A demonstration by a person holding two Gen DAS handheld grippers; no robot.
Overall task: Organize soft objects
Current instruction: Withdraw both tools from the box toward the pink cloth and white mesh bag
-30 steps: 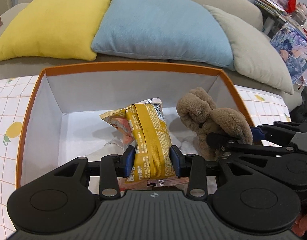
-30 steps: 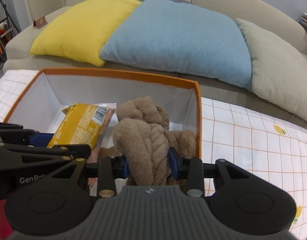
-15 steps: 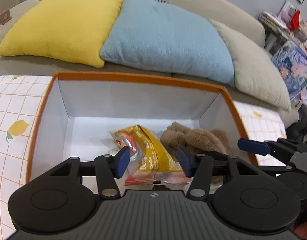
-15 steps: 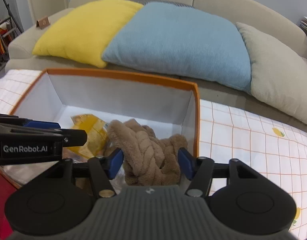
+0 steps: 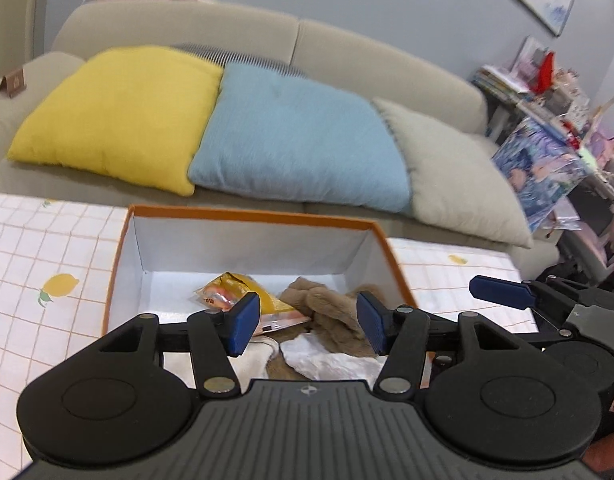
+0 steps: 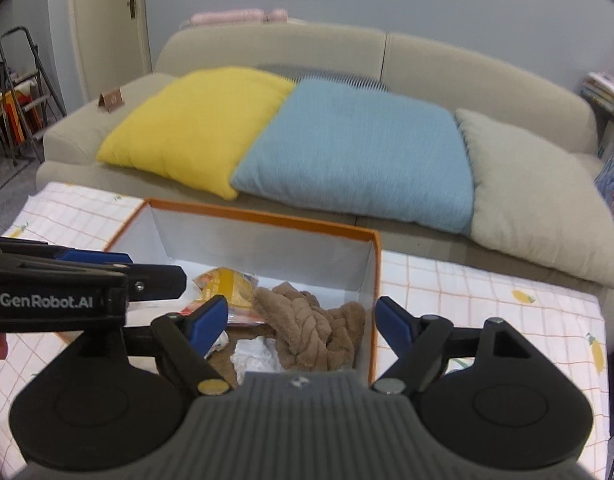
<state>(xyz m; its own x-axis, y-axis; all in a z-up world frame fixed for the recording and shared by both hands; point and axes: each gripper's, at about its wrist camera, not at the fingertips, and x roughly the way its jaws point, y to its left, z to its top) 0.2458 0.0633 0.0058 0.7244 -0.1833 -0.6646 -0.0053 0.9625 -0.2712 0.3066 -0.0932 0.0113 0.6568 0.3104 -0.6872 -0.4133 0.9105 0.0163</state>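
We are looking across a sofa carrying yellow, blue and grey cushions, with a lemon-print table in front of it. On that table an orange-rimmed box is sitting just ahead of both tools and below them.

Inside the box, the brown plush toy is lying slumped at the right, its long axis running from near to far. The yellow snack packet is lying flat to its left, touching it. Crumpled white paper is showing at the near end.

The right hand-held gripper is hanging above the plush, spread wide and holding nothing. The left hand-held gripper is hanging above the packet, likewise wide and empty. Each tool is nearer to its own item.

A second ago both were clamping these items over the box; half a second ago the jaws were parting. Now both are drawn back and raised, the box sitting farther off, with the items left inside. We are judging this placement done, so the next reach is likely lying elsewhere.
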